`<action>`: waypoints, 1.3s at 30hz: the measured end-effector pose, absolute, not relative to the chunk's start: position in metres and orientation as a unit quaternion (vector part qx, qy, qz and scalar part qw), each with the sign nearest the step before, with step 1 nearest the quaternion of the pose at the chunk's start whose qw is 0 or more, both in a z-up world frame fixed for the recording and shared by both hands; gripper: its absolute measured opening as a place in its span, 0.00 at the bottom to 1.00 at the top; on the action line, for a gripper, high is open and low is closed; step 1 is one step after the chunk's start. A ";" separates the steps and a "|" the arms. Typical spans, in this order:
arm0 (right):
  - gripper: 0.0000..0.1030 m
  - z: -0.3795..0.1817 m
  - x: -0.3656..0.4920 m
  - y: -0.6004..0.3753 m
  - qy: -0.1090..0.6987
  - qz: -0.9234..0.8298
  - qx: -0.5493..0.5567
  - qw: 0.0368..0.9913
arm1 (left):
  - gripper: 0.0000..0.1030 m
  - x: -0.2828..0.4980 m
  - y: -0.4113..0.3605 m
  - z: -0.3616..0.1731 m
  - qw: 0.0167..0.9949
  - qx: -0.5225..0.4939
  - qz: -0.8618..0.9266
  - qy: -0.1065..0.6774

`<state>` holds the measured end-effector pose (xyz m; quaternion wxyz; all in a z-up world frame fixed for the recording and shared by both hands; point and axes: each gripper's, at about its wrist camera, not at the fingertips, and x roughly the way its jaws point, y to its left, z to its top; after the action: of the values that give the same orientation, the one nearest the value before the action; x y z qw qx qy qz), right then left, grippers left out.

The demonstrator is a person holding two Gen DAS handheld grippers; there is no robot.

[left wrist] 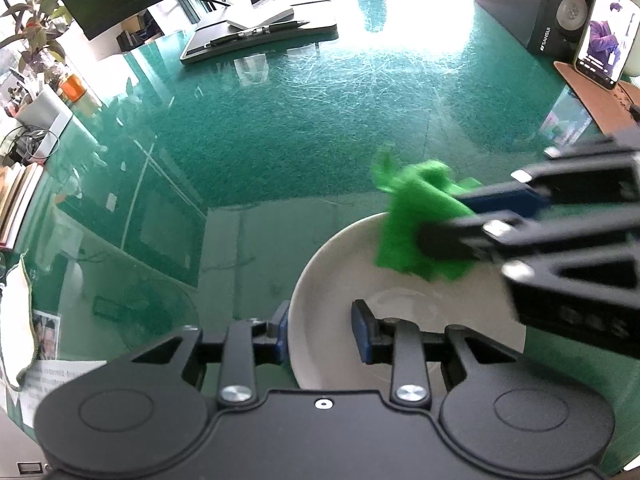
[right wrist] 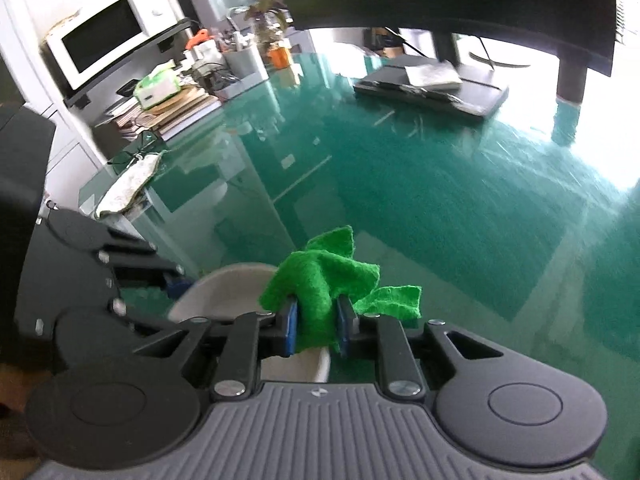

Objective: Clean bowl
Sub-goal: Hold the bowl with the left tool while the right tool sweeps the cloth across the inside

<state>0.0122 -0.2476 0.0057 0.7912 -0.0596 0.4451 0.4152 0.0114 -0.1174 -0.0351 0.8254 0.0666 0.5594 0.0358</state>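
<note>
Green cloth (right wrist: 320, 296) clenched in right gripper (right wrist: 317, 330), over far rim of white bowl (left wrist: 344, 280); left gripper (left wrist: 320, 330) clamps near rim.

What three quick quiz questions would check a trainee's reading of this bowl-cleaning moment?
1. True or false: the right gripper is shut on the green cloth.
2. Which gripper straddles the white bowl rim: A left, B right?
3. Fill in: the cloth hangs over the bowl's ___ rim, seen from the left gripper.

Key: 1 true; 2 A; 3 far.
</note>
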 end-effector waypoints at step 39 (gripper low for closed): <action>0.21 0.008 -0.031 -0.283 0.467 0.416 0.005 0.781 | 0.36 0.014 -0.114 -0.035 0.827 0.056 0.037 0.558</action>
<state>-0.0313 -0.2826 0.0082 0.7806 0.0047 0.4670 0.4155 0.0135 -0.1144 -0.0349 0.8269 0.0558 0.5583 0.0367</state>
